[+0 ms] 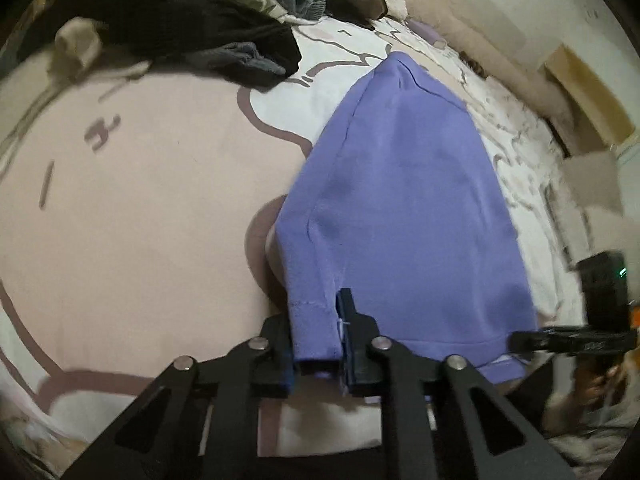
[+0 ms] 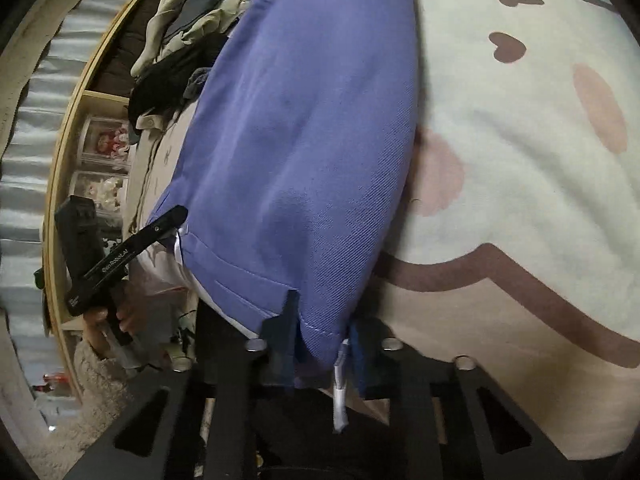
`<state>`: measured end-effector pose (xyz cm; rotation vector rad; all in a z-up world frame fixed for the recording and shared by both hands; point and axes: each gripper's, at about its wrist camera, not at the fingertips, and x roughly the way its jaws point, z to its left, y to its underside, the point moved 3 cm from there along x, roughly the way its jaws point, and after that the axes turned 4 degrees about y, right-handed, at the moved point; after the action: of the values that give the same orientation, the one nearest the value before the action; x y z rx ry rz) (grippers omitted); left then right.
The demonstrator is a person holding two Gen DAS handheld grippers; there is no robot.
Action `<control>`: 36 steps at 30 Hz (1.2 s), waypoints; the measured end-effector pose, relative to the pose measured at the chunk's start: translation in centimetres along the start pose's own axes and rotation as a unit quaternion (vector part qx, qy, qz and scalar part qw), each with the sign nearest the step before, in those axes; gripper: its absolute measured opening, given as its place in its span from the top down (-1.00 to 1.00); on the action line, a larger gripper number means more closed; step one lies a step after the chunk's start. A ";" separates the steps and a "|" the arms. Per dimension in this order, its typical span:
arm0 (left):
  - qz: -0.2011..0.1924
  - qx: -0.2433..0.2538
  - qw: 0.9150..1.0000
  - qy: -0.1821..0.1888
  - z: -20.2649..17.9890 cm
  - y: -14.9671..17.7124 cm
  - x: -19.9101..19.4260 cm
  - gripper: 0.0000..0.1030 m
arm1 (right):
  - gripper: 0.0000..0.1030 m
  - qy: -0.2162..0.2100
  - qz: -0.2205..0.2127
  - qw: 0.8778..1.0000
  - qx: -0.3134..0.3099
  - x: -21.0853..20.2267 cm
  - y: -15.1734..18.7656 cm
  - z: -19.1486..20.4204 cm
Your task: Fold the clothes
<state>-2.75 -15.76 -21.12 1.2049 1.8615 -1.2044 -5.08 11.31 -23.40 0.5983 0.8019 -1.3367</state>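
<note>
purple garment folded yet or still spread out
Partly folded: the purple garment lies narrow, doubled lengthwise, both grippers clamping its near hem.

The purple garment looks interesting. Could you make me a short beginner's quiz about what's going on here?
1. True or false: both grippers are clamped on the purple garment.
2. What lies beyond the garment on the bed? A) a pile of dark clothes B) a stack of books C) a laptop
3. Fill in: the left gripper grips the garment's near ____.

Key: 1 true, the right gripper grips it too. 2 A, the pile of clothes. 3 edge.
</note>
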 end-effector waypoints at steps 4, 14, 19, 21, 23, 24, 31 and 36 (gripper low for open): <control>-0.012 0.003 1.000 0.020 -2.0 0.5 -1.6 0.70 | 0.79 -0.005 -0.028 0.999 -0.016 -3.1 -0.2 0.4; -0.012 0.039 0.995 0.089 -9.8 5.2 -7.3 0.71 | 0.80 0.012 -0.087 0.995 -0.046 -12.7 3.1 0.2; 0.010 0.013 0.995 0.102 -10.4 8.0 -7.8 0.71 | 0.80 -0.007 -0.046 0.999 -0.013 -13.0 6.9 -1.4; 0.003 -0.007 0.993 0.114 -9.8 7.7 -7.8 0.71 | 0.80 -0.023 -0.033 0.999 0.012 -12.4 7.1 -2.2; -0.013 -0.018 0.992 0.122 -9.7 6.5 -8.1 0.71 | 0.80 -0.046 -0.035 0.998 0.032 -12.3 6.3 -2.5; -0.023 -0.020 0.991 0.128 -9.8 5.4 -8.3 0.71 | 0.80 -0.059 -0.041 0.997 0.040 -12.5 5.4 -2.5; -0.077 -0.005 0.989 0.128 -10.5 -4.0 -7.1 0.71 | 0.80 -0.081 -0.099 0.991 0.047 -14.3 -2.7 -2.0; -0.072 -0.011 0.992 0.105 -10.3 -10.0 -2.8 0.71 | 0.80 -0.071 -0.105 0.989 0.072 -13.8 -7.2 -3.2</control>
<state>-10.99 -9.09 -11.03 1.2424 2.1428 -1.1660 -13.30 21.03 -13.90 0.5350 0.6692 -1.6233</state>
